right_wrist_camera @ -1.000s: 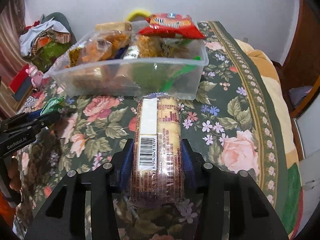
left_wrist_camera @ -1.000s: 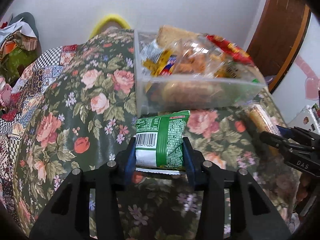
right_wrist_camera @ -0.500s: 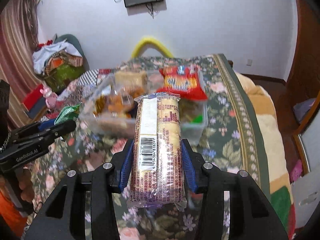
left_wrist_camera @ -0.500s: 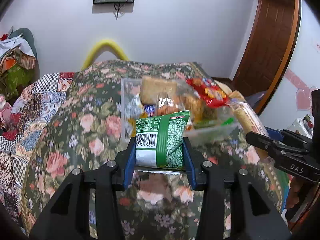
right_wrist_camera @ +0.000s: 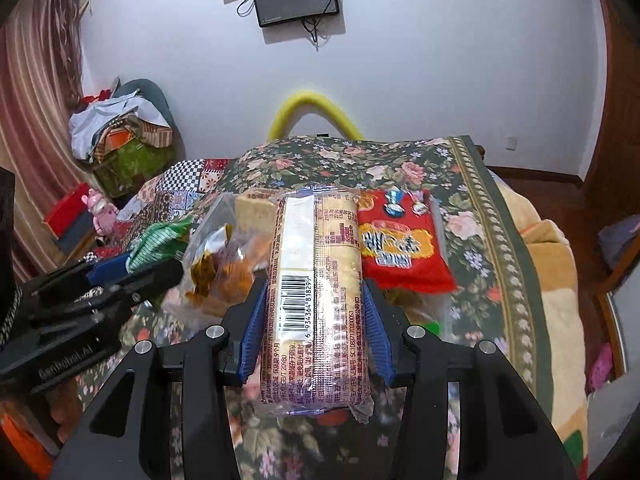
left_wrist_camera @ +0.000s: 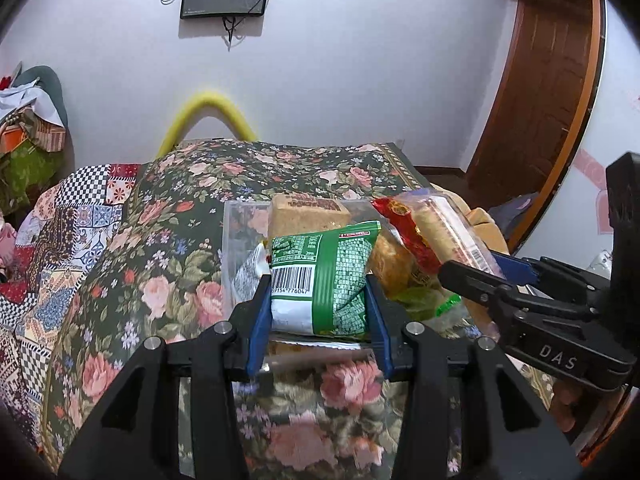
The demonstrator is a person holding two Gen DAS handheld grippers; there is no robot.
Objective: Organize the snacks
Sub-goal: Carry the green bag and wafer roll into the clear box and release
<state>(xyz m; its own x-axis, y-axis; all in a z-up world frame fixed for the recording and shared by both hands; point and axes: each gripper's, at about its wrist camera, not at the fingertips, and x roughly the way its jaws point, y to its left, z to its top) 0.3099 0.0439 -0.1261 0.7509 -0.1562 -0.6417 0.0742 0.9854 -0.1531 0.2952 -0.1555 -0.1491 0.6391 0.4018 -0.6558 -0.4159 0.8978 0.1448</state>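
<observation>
My left gripper is shut on a green and white snack bag and holds it up in front of the clear plastic bin. My right gripper is shut on a long pack of biscuits, held over the bin's near side. The bin holds several snacks, among them a red packet, a brown cracker block and a clear bag of orange snacks. The right gripper shows at the right of the left wrist view; the left gripper shows at the left of the right wrist view.
The bin stands on a bed with a floral cover. A patchwork quilt lies at its left. A yellow curved bar stands behind the bed. A pile of clothes is at the far left, a wooden door at the right.
Both grippers have risen with their snacks, so the bin now lies lower and farther off. The two grippers have come closer together over the bin.
</observation>
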